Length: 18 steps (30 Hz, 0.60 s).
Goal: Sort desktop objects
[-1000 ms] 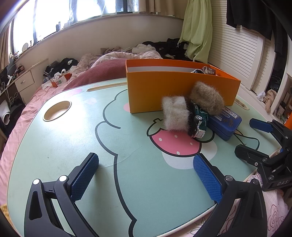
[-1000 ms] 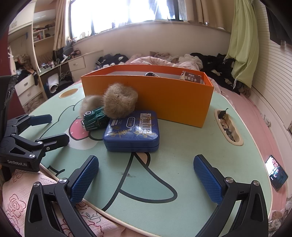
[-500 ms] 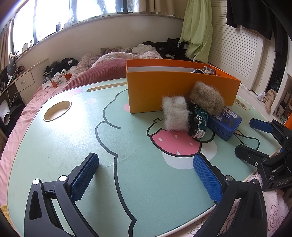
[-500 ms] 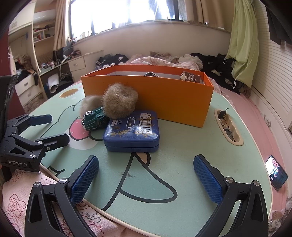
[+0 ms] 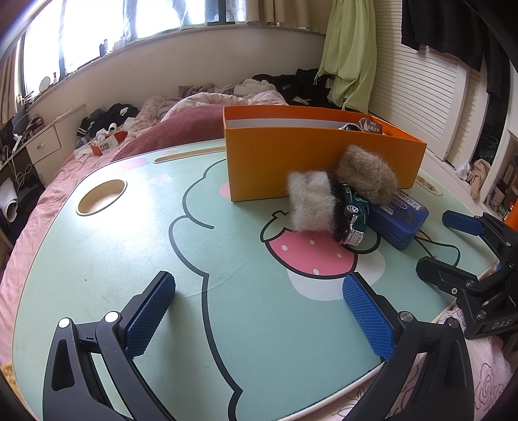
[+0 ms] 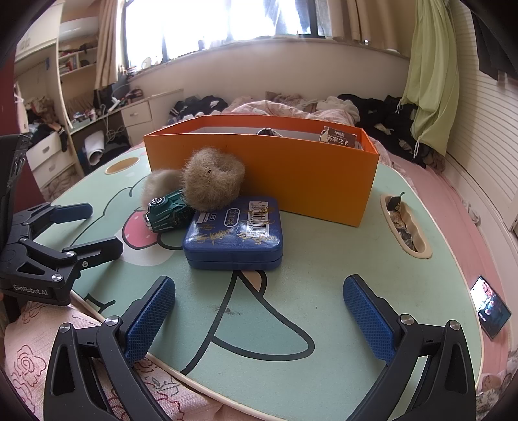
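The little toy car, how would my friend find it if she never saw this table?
Find the big orange box on the cartoon table. In front of it sits a cluster: two fuzzy balls and a blue tin. The toy car is wedged among them, the only dark green, shiny thing with wheels.

**Daylight from the window, strong fisheye bend**

Both views are bright, lit by daylight from the wide window [image 6: 246,22] along the far wall, whose panes are blown out to white with no detail. In the left wrist view a pale glare patch lies on the mint-green cartoon-printed tabletop [image 5: 106,226] near its far left edge. Shadows are soft and short: the tall orange cardboard box [image 6: 291,175] has its near wall in mild shade, and the flat blue metal tin [image 6: 233,236] throws a thin dark line under its near edge. Focus is sharp across the middle. Straight lines bow outward, and the corners of both views fall to black.
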Available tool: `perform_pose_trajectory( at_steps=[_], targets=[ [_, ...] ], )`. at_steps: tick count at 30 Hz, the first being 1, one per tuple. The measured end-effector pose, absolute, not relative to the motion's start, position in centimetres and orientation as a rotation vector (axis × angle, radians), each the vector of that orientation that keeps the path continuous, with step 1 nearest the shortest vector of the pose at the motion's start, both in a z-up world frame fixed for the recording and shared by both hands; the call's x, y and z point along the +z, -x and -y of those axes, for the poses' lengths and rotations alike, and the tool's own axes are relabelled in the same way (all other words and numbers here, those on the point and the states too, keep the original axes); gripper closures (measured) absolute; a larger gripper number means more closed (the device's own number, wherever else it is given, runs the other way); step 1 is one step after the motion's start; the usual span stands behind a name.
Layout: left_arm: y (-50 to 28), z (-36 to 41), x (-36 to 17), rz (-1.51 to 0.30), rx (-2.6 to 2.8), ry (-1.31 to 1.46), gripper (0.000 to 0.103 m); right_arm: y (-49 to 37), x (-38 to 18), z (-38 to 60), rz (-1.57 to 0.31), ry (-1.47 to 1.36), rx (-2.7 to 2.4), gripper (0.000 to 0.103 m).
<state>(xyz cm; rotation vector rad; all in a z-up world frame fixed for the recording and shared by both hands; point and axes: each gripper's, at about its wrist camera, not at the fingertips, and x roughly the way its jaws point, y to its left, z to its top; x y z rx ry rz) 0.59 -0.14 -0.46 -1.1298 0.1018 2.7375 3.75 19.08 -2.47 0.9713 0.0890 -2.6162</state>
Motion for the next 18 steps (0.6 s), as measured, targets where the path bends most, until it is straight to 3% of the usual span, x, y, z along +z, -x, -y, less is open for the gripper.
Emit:
perform_pose_trajectory(
  at_steps=[18],
  targets=[
    [-0.6,0.2,-0.5,-0.101,2.736,1.127,0.0,-2.3,-0.1,-18.8,0.036,-0.95,-2.641,0.0]
  ],
)
